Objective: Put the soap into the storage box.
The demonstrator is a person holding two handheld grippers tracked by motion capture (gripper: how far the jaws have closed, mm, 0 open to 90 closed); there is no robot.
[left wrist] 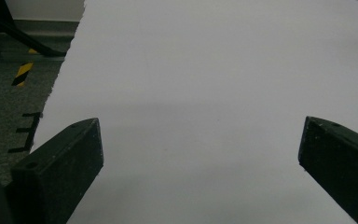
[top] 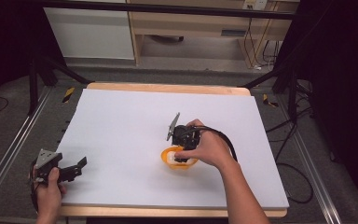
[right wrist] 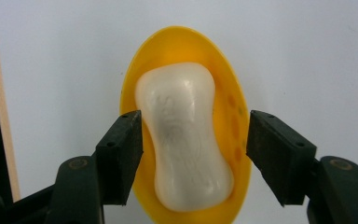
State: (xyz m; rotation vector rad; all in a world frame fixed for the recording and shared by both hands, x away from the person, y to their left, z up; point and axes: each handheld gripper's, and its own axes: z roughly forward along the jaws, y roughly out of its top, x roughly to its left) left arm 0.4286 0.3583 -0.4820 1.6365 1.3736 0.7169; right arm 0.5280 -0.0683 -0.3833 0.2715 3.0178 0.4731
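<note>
White board (top: 135,121) covers the table, with grey floor and a wooden bench beyond it at 12 o'clock. Just right of the board's centre sits a yellow dish (right wrist: 223,93) with a white soap (right wrist: 186,140) lying in it. The right gripper (right wrist: 195,149) points down over the dish, jaws apart, one on each side of the soap's waist; the left jaw looks close to the soap or touching it, the other stands clear. Nothing is gripped yet, so the job seems at its approach stage: closing on the soap and lifting or moving it are left. The left gripper (top: 77,168) waits at 8 o'clock near the board's edge, jaws wide apart, over bare board.
</note>
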